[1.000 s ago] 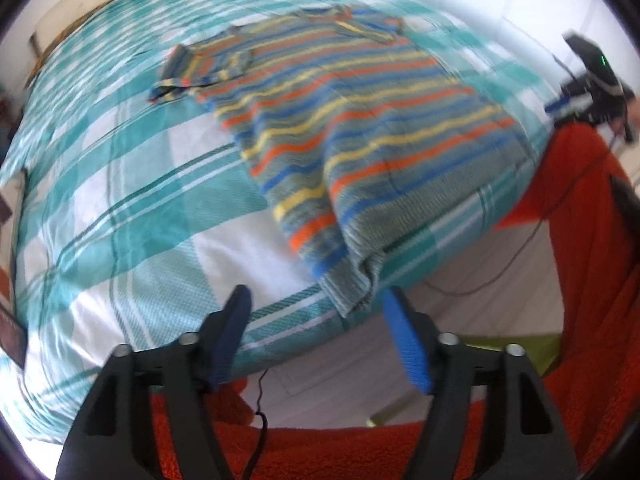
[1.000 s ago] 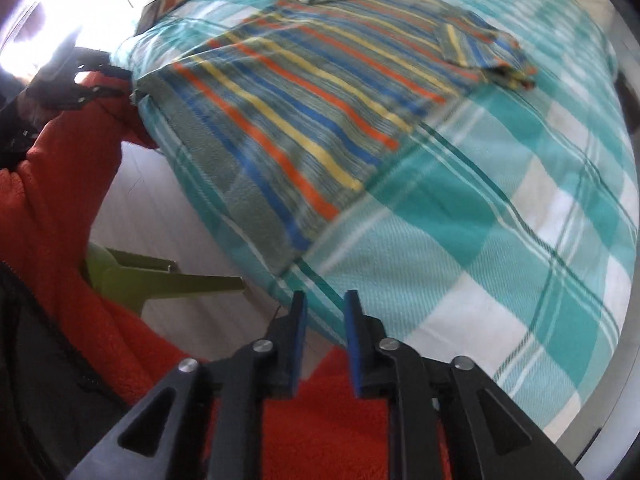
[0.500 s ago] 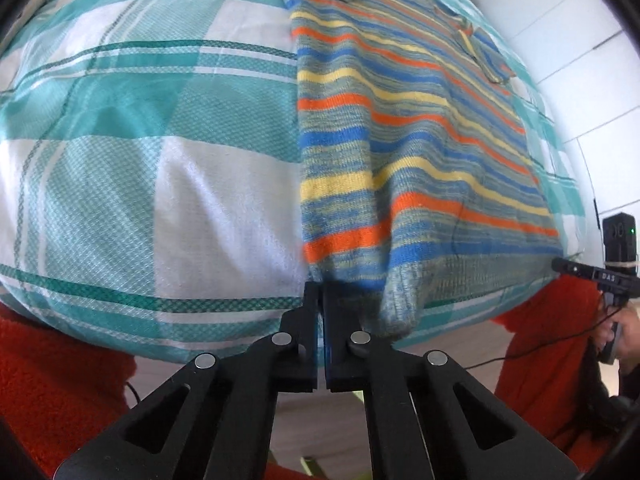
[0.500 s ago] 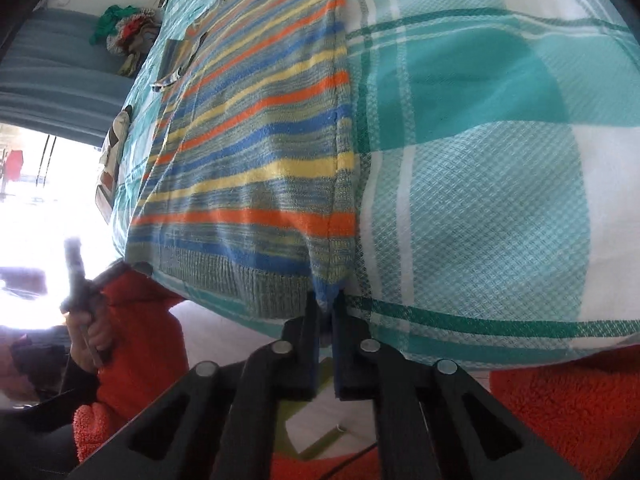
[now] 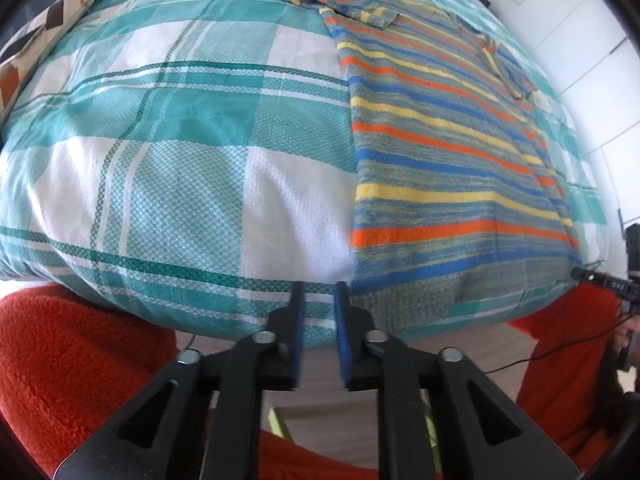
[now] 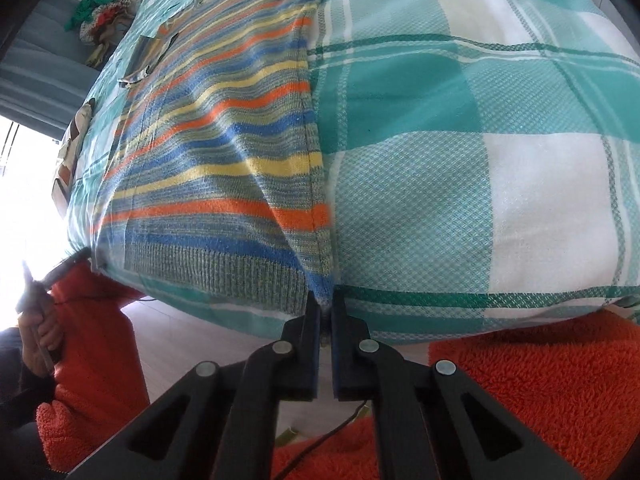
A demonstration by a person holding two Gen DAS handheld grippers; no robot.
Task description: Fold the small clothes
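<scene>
Left wrist view: striped sweater [image 5: 440,152] spread flat on the plaid bedspread [image 5: 180,140], ribbed hem hanging at the near edge of the bed, sleeve bunched at the far end. Left gripper [image 5: 319,300] parted by a narrow gap, blue pads just beside the sweater's near-left hem corner and clamping nothing — half a second ago pressed tight together at that same corner, a second ago wide apart and farther back. Likely a released or slipped pinch, so that corner still needs taking. Patterned pillow [image 5: 36,36] at the far left; red fleece sleeve [image 5: 80,352] below the bed edge.

Right wrist view: right gripper [image 6: 326,304] closed on the sweater's [image 6: 224,152] other hem corner, knit caught between the pads, a taut ridge of fabric running up from the pinch. Same grip as half a second ago, though now pulling a crease into the cloth. Bedspread [image 6: 480,140] bare to the right. Heap of clothes [image 6: 100,16] far off at upper left.

Judgement: only one corner secured — lifting the hem toward the collar now would skew the fold; left corner to be regripped first.
</scene>
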